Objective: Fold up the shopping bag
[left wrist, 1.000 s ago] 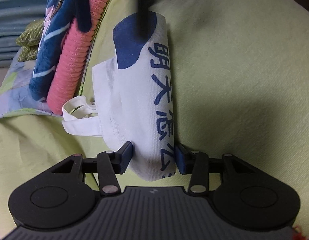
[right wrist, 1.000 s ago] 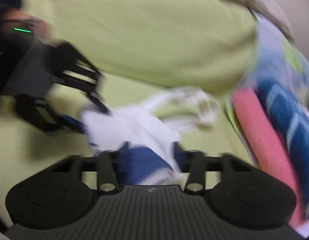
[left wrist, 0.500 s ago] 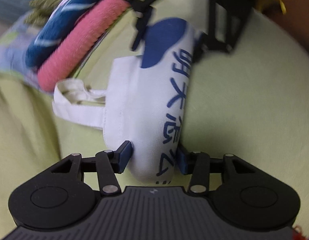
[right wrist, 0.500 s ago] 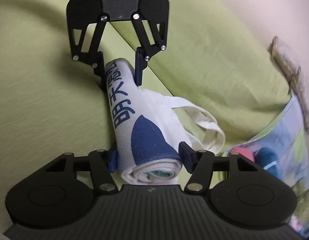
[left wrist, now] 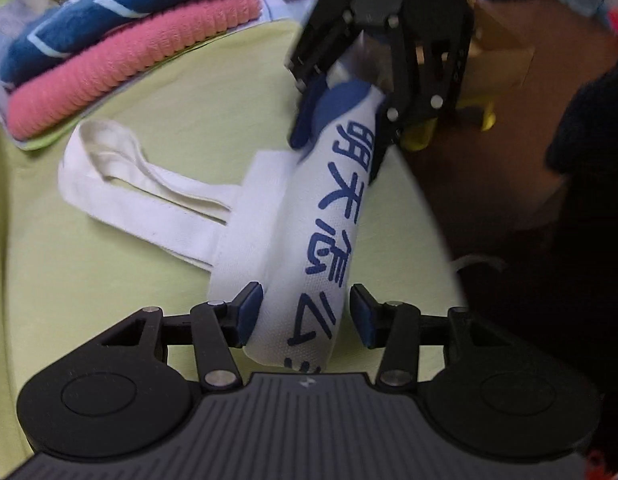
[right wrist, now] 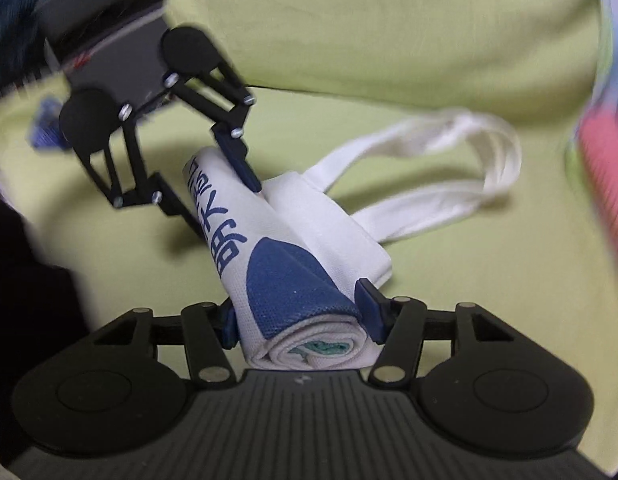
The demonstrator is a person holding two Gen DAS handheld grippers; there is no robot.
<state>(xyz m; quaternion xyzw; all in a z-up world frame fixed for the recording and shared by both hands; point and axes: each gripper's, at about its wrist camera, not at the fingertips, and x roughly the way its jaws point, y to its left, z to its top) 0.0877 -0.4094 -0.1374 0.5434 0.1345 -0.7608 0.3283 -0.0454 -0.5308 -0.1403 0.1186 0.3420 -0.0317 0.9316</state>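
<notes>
— two grippers on one roll? where's the shopping bag (left wrist: 309, 248) now?
— on the green cover (left wrist: 109, 280), rolled tight, handles (left wrist: 141, 184) trailing toward ten o'clock.
— what changed?
— left gripper (left wrist: 305, 316) has eased its jaws apart; a second ago they pinched. right gripper (right wrist: 297, 316) probably still clamps, though it's blurry.

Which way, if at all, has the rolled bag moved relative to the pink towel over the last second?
Yes: in the left wrist view, the rolled bag has swung right, away from the pink towel.
</notes>
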